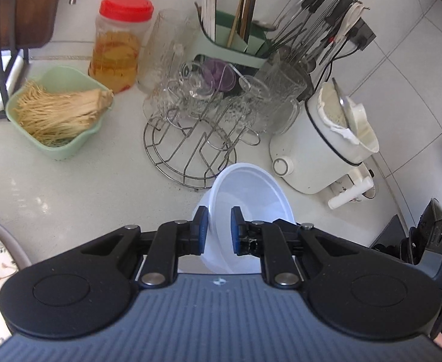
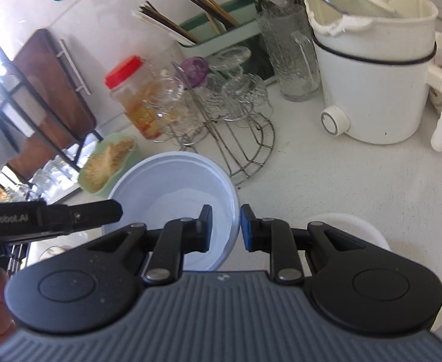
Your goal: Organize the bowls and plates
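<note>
While both grippers clamp its rim, one pale blue bowl (image 2: 172, 187) hangs tilted above the white counter (image 1: 70, 181), its mouth facing up and toward the right gripper's side. The left gripper (image 1: 218, 229) pinches the rim on one side, wall between its pads; the right gripper (image 2: 226, 226) pinches the opposite rim. A round bowl has no long axis. Behind it stand one wire glass rack (image 1: 190, 147), one red-lidded jar (image 1: 116, 51) and one white electric pot (image 1: 317, 138). A second white bowl (image 2: 347, 226) sits just right of the right gripper.

bowl (image 1: 251, 199): translucent smooth plastic | rack (image 1: 187, 150): shiny metal wire | counter (image 1: 70, 187): glossy speckled
</note>
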